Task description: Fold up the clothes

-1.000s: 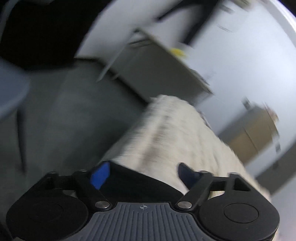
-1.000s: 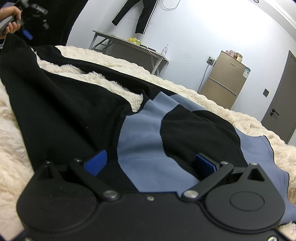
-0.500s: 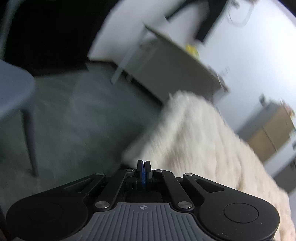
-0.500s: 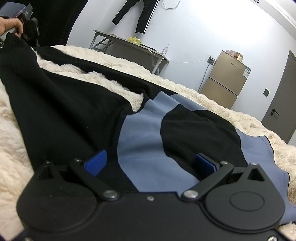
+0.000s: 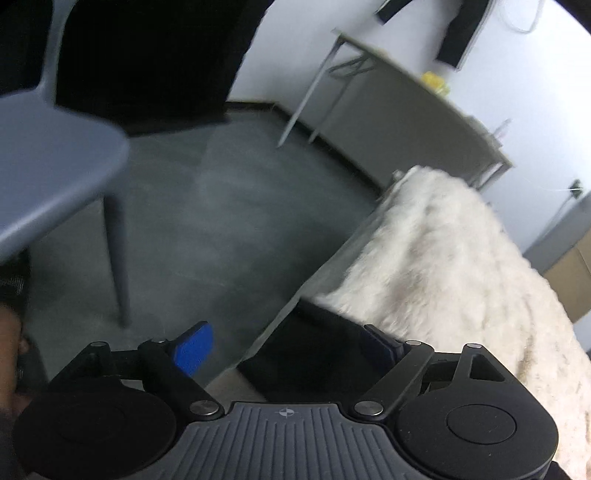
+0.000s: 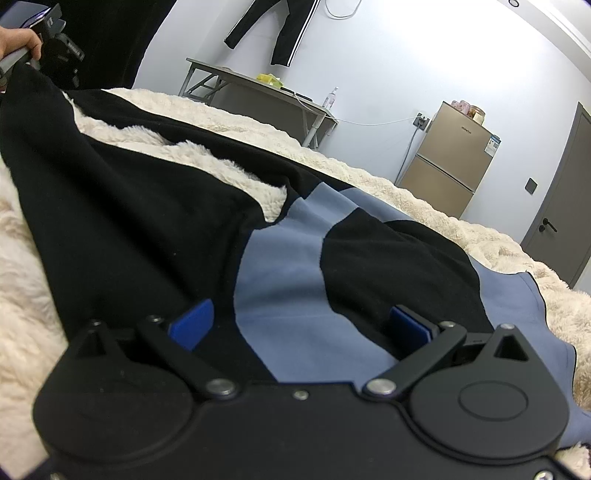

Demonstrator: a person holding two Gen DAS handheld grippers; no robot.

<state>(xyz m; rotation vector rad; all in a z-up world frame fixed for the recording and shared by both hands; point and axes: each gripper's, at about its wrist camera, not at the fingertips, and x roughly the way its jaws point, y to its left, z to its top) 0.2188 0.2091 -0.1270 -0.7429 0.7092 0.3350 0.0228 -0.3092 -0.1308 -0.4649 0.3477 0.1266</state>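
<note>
A black and blue garment (image 6: 295,266) lies spread on the cream fluffy blanket (image 6: 369,181). My right gripper (image 6: 299,325) hovers low over its blue panel, open, with the cloth lying under the wide jaws. A long black sleeve (image 6: 55,147) runs to the far left, where a hand (image 6: 22,44) holds my left gripper. In the left wrist view my left gripper (image 5: 288,343) sits at the bed's corner, its jaws opening. The black sleeve end (image 5: 314,347) lies between them, and neither blue pad presses on it.
A grey chair (image 5: 55,166) stands on the dark floor (image 5: 221,206) left of the bed. A folding table (image 6: 258,92) stands against the back wall, dark trousers (image 6: 280,29) hang above it. A tan fridge (image 6: 450,155) and a grey door (image 6: 565,206) are at right.
My left gripper went from partly open over black cloth to fully shut, and now stands wide open, tipped further toward the floor. The right gripper and the garment under it have not moved.
</note>
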